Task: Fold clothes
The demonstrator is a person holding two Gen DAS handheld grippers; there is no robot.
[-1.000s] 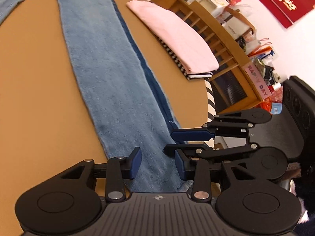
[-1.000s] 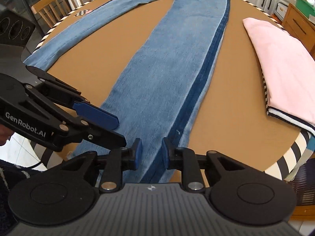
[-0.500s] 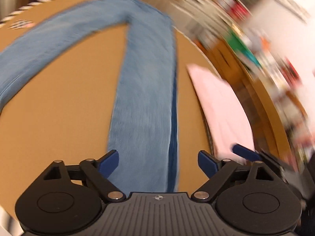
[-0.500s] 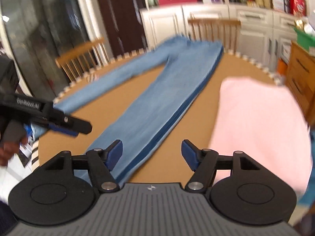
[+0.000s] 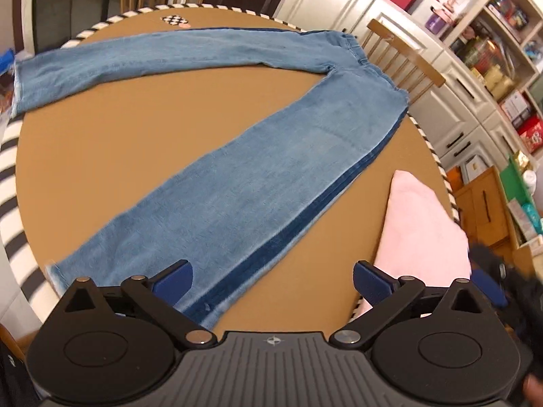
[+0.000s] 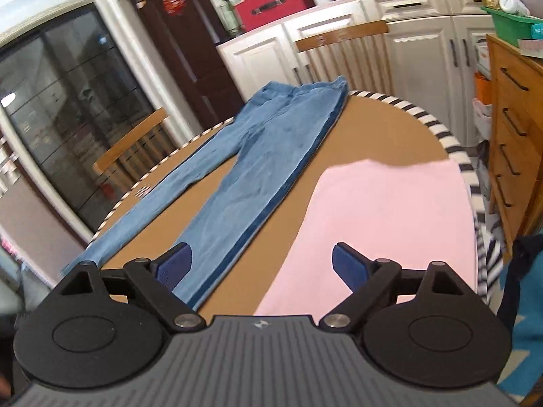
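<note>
Blue jeans point(image 5: 258, 183) lie flat on the round brown table point(image 5: 135, 129), legs spread in a V, waist at the far side. My left gripper point(image 5: 273, 279) is open and empty above the near leg's hem. A folded pink garment point(image 5: 417, 230) lies at the table's right edge. In the right wrist view the jeans point(image 6: 271, 156) lie left of the pink garment point(image 6: 390, 213). My right gripper point(image 6: 259, 264) is open and empty, raised over the near table edge between them.
Wooden chairs point(image 5: 404, 57) stand behind the table, with white cabinets point(image 6: 339, 51) beyond. A wooden dresser point(image 6: 512, 142) stands at the right. The table rim has a black-and-white striped cover point(image 5: 10, 156). A checker marker point(image 5: 173, 20) sits at the far edge.
Both grippers opened, let go of the jeans leg hem and pulled up and back from it. The views now take in the whole table.
</note>
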